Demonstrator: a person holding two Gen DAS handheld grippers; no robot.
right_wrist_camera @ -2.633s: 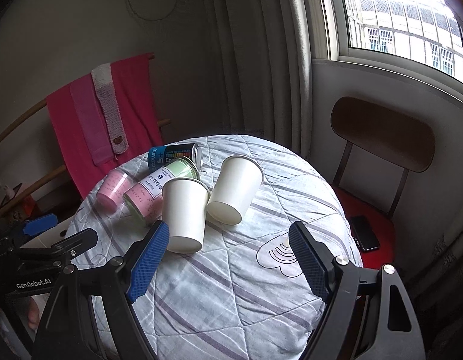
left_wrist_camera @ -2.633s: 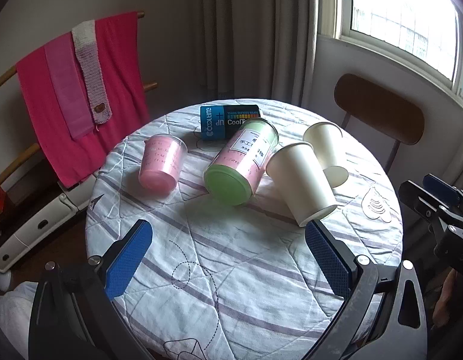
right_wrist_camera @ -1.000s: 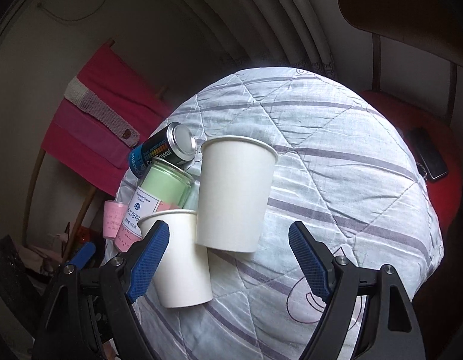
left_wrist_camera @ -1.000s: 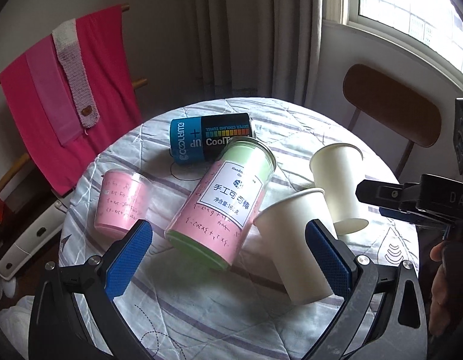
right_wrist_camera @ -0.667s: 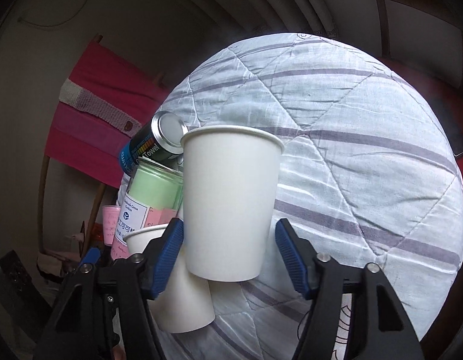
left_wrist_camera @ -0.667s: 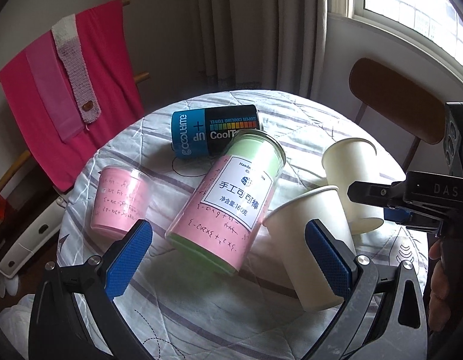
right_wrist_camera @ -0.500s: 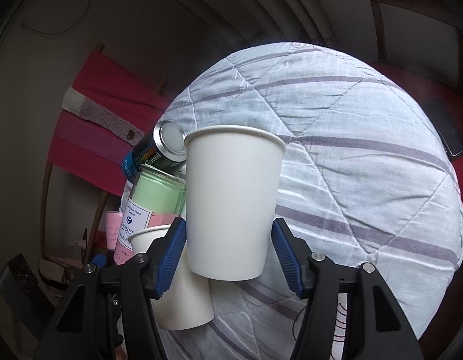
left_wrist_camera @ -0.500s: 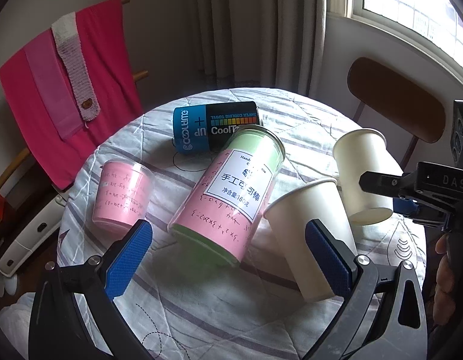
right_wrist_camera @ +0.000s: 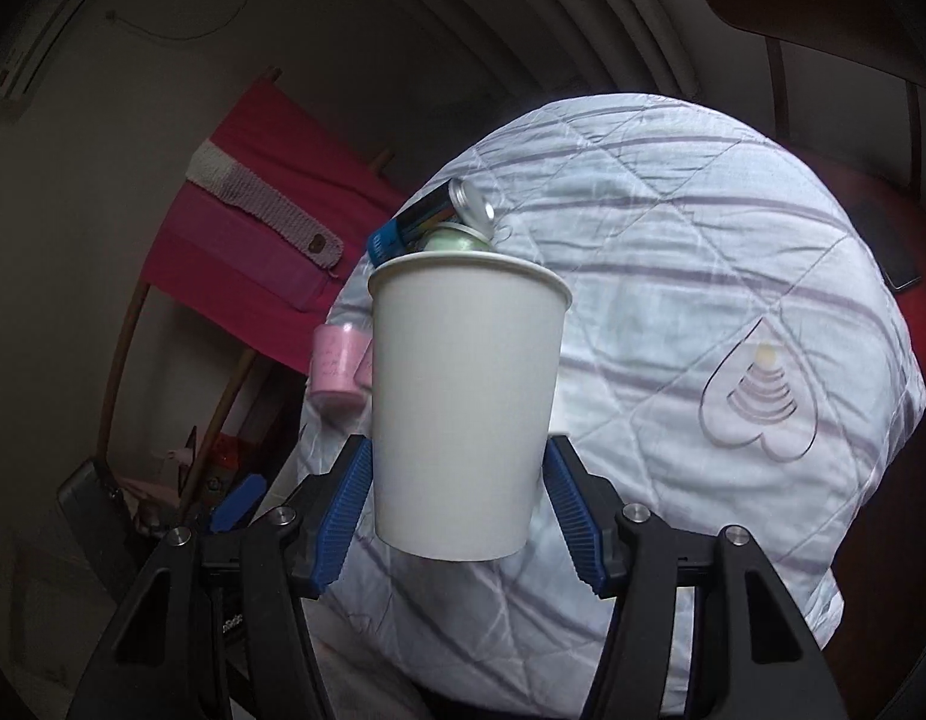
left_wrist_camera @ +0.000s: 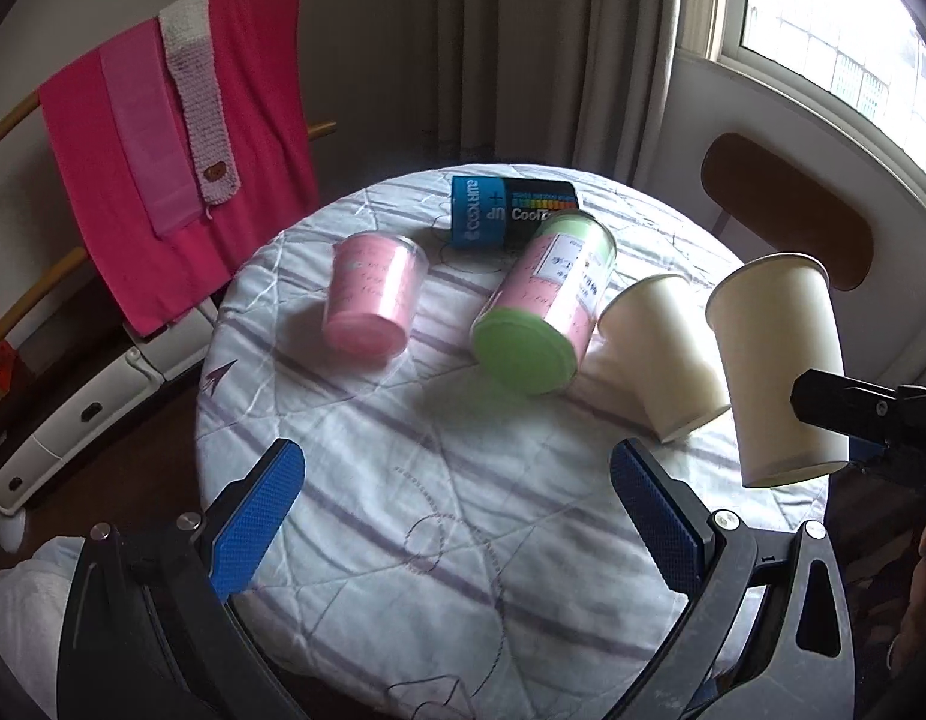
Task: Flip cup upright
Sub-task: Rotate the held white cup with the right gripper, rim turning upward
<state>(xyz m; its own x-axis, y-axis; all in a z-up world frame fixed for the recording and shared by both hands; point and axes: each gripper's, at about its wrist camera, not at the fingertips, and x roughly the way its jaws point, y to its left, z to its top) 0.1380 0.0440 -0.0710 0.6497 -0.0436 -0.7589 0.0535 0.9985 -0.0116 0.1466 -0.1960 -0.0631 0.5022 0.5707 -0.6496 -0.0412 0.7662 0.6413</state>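
My right gripper (right_wrist_camera: 457, 510) is shut on a white paper cup (right_wrist_camera: 463, 408) near its base and holds it above the table, rim up. The same cup (left_wrist_camera: 775, 366) shows at the right of the left wrist view, held off the cloth by the right gripper's black fingers (left_wrist_camera: 847, 408). A second white paper cup (left_wrist_camera: 661, 354) lies on its side on the round table (left_wrist_camera: 463, 540). My left gripper (left_wrist_camera: 457, 516) is open and empty over the table's near part.
A pink cup (left_wrist_camera: 373, 300), a pink and green jar (left_wrist_camera: 541, 306) and a blue can (left_wrist_camera: 511, 210) lie on the striped cloth. A wooden chair (left_wrist_camera: 793, 204) stands behind right. Pink cloths hang on a rack (left_wrist_camera: 163, 84) at the left.
My right gripper has closed on the white cup, lifted it off the table and turned it rim up. The left gripper has drawn back a little.
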